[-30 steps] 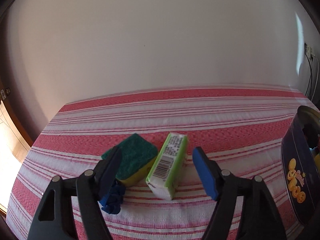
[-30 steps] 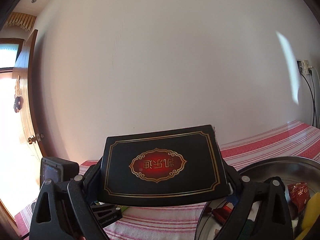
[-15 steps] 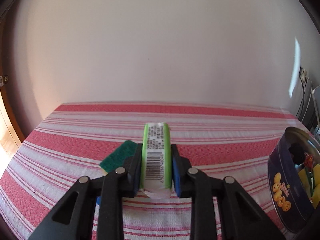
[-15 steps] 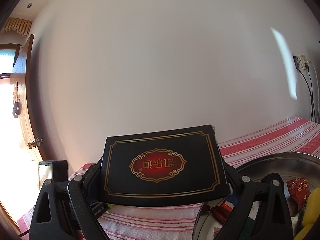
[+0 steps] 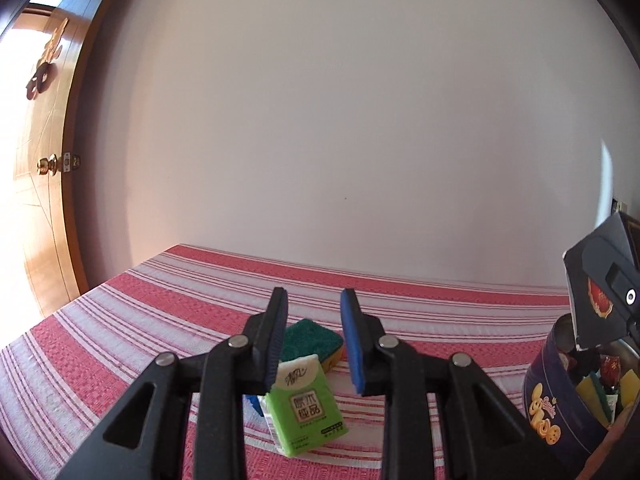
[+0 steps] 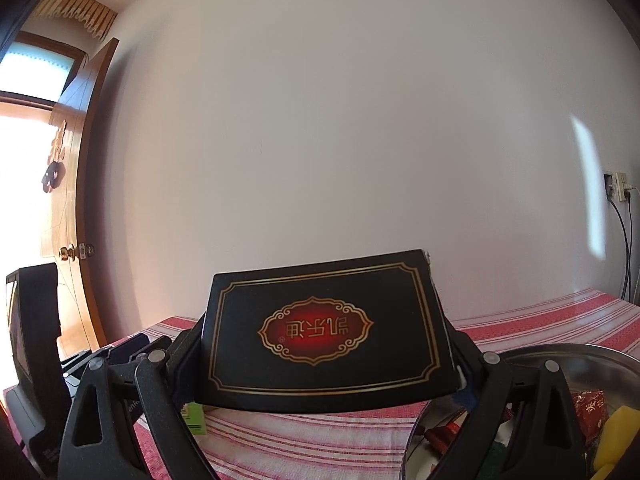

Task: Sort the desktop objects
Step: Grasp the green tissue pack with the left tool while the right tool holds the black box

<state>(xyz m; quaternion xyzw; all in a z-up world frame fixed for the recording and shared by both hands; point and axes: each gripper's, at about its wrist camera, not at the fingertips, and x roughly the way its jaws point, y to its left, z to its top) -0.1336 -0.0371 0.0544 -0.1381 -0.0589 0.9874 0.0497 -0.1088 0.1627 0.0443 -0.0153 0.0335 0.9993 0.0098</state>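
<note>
left gripper (image 5: 314,340) is gaping narrowly, empty, tissue pack (image 5: 306,408) lying loose at 6 o'clock; right gripper (image 6: 322,350) is clenching black box (image 6: 320,292), risking clipping tin (image 5: 560,412) rim at 4 o'clock

Blown-out doorway (image 5: 24,128) glare, perhaps daylight; fisheye-warped edges.

A table under a red-and-white striped cloth (image 5: 400,292) is carrying the items. A green tissue pack (image 5: 306,410) is lying on it, a green-and-yellow sponge (image 5: 314,340) just behind, a blue tin (image 5: 560,408) standing at right.
</note>
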